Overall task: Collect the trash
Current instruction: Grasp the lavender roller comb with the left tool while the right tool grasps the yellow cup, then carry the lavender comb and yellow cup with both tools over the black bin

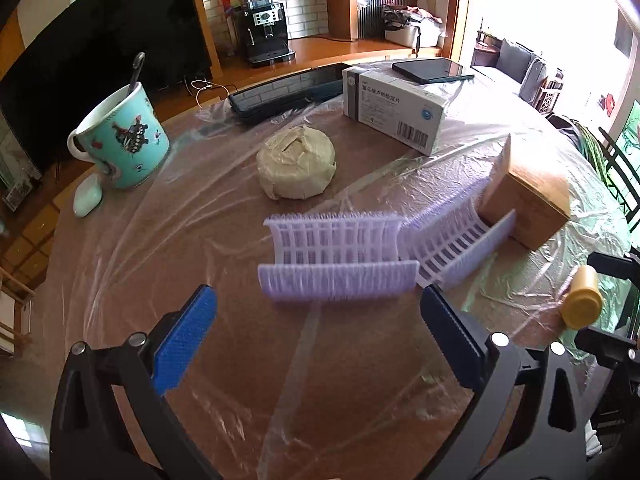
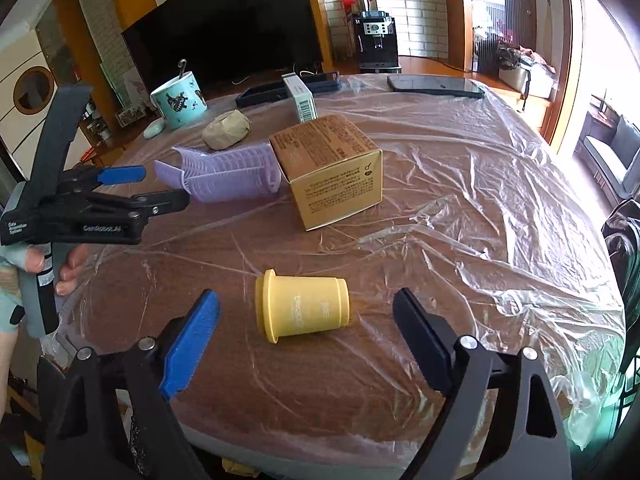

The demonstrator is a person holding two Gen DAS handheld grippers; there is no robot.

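Left gripper (image 1: 316, 312) is held apart, purple trays (image 1: 340, 256) lying just beyond it. Right gripper (image 2: 306, 312) is spread around a yellow cup (image 2: 304, 311), toppled on the table (image 2: 440, 200).

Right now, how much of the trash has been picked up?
Nothing looks collected yet. Both hand-held grippers are open and empty: the left faces the purple plastic roller pieces, the right faces the yellow cup lying on its side. The brown carton and paper-wrapped lump also remain.
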